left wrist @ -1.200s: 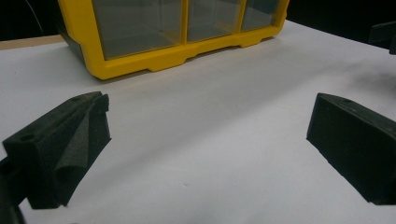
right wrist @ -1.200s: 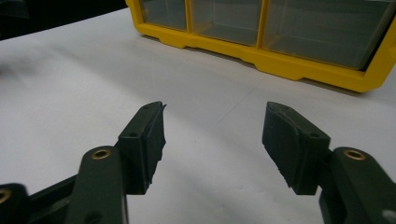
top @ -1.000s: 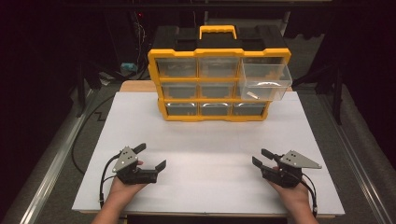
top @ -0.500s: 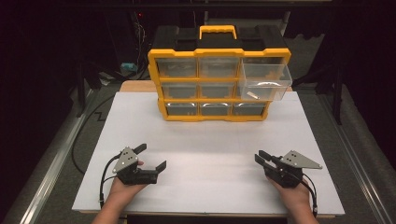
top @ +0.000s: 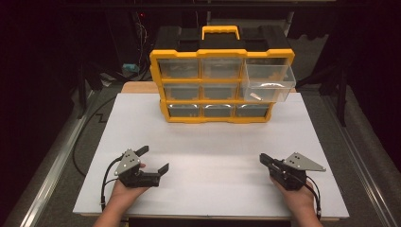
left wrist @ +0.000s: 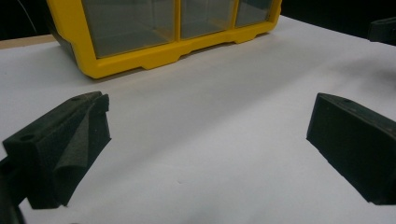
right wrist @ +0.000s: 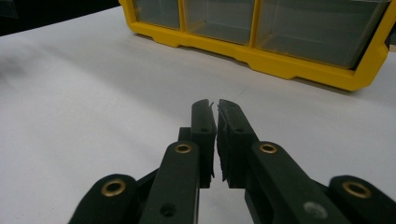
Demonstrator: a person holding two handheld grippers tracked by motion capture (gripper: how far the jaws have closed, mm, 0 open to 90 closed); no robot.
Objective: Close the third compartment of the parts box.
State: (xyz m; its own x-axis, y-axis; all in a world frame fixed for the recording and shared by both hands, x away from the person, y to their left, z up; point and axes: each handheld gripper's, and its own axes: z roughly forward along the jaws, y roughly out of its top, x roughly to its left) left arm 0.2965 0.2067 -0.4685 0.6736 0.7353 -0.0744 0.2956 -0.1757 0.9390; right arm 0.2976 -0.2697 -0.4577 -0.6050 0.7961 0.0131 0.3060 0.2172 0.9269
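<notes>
A yellow drawer organizer [top: 220,80] with clear drawers and a black top stands at the far middle of the white board [top: 213,142]. Its upper right drawer [top: 268,84] is pulled out, and a small pale item [top: 255,96] lies inside. My left gripper [top: 154,159] rests near the front left edge, open wide with nothing between its jaws. In the left gripper view its pads [left wrist: 70,144] stand far apart over bare board, facing the organizer's bottom row [left wrist: 159,51]. My right gripper [top: 263,158] sits at the front right, shut and holding nothing. Its tips [right wrist: 215,109] meet and point at the organizer [right wrist: 289,56].
Cables [top: 106,182] trail from each gripper toward the board's front edge. Metal rails [top: 52,170] run along both sides of the table, and dark stands and cables crowd the area behind the organizer. A wide stretch of bare white board lies between the grippers and the organizer.
My right gripper's jaws have closed from open to shut, staying in place. The left gripper has hardly moved and stays open.
</notes>
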